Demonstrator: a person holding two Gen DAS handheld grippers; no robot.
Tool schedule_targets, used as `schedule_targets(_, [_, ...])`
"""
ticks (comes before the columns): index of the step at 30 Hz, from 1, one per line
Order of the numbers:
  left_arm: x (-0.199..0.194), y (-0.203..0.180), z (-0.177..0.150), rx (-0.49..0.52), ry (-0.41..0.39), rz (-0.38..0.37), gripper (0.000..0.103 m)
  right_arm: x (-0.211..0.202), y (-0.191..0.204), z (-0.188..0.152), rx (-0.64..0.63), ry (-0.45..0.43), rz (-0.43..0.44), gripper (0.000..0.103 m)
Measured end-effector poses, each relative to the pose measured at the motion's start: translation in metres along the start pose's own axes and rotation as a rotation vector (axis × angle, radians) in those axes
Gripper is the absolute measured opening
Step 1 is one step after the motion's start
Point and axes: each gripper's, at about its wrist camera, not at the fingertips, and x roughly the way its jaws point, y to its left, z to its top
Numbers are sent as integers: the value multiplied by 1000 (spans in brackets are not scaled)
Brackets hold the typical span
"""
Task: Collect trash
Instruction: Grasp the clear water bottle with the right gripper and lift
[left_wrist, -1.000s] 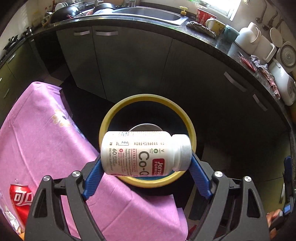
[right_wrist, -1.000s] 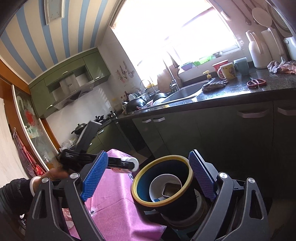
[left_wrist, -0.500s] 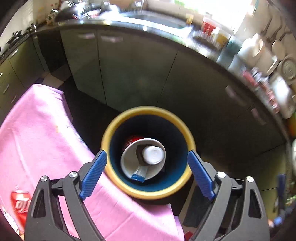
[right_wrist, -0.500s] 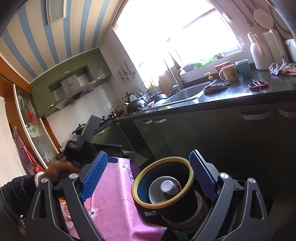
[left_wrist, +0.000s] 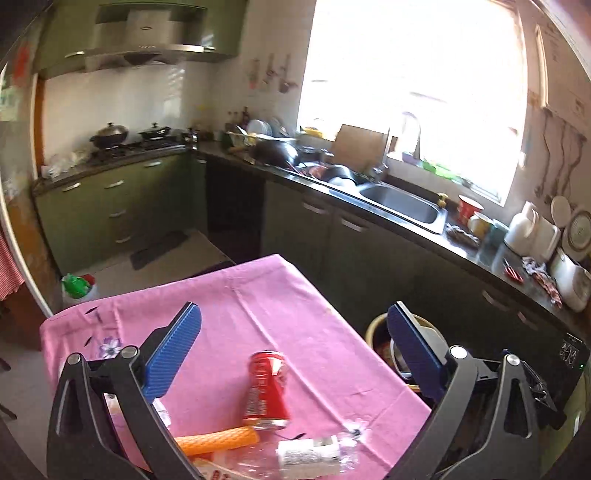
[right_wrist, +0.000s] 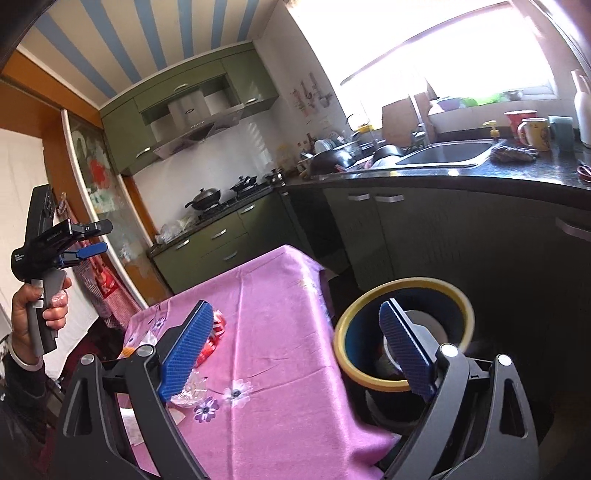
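Through my left gripper (left_wrist: 293, 347) the blue pads are spreading apart, nothing between them, only pink cloth beyond. Off its left finger, low down, I see the edge of some white packaging I can't make out. Just ahead, between the two fingers, a red soda can (left_wrist: 266, 389) lies on its side on the pink tablecloth (left_wrist: 258, 306), its open top pointing away from me. Nearer to me than the can, an orange ridged stick (left_wrist: 216, 440) lies crosswise, and right of that a clear crumpled plastic bottle (left_wrist: 314, 452) with a white label. Behind my right-hand pad, past the table's edge, the yellow rim of the trash bin (left_wrist: 373, 326) peeks out.

Switching to my right gripper (right_wrist: 295, 347): far off to its left, a hand (right_wrist: 38, 310) holds the other gripper (right_wrist: 94, 238) up in the air, apart from everything, jaws apart and empty. My own right jaws are wide and empty too. Behind the left pad I catch a crushed red can (right_wrist: 212, 338) and a bit of clear wrapper (right_wrist: 192, 389) on the cloth, partly hidden. Straight ahead between the fingers is bare pink cloth with little printed flowers. Behind the right pad sits the trash bin (right_wrist: 402, 286), blue inside, yellow-rimmed, just beside the table edge, with something pale in it that I can't identify.
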Motion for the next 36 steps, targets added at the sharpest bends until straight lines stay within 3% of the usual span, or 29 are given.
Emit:
schedule_targets(3, [-14,43,-21,-39,-68,89,96,25,30,-4,-56,84,105,90])
schedule_targets(7, [-18,97,-52,-91,-106,144,96,68,79,-16,-210,272,381,92])
schedule_targets(12, [-22,146,-90,-125,-179,194,96,126,126,-40,-422,482,526,92])
schedule_targets(16, [-16,169,-112,-117,-210,233,96,172,154,-52,-572,621,545,92])
schedule_targets(23, [3,192,-131,-167,-200,217,96,222,191,-78,-822,825,509,91])
schedule_targets(27, [6,198,-135,-178,-205,214,96,237,204,-94,-918,933,495,84])
schedule_targets(36, [13,200,-144,-190,-179,196,96,256,232,-121,-1056,1051,459,76])
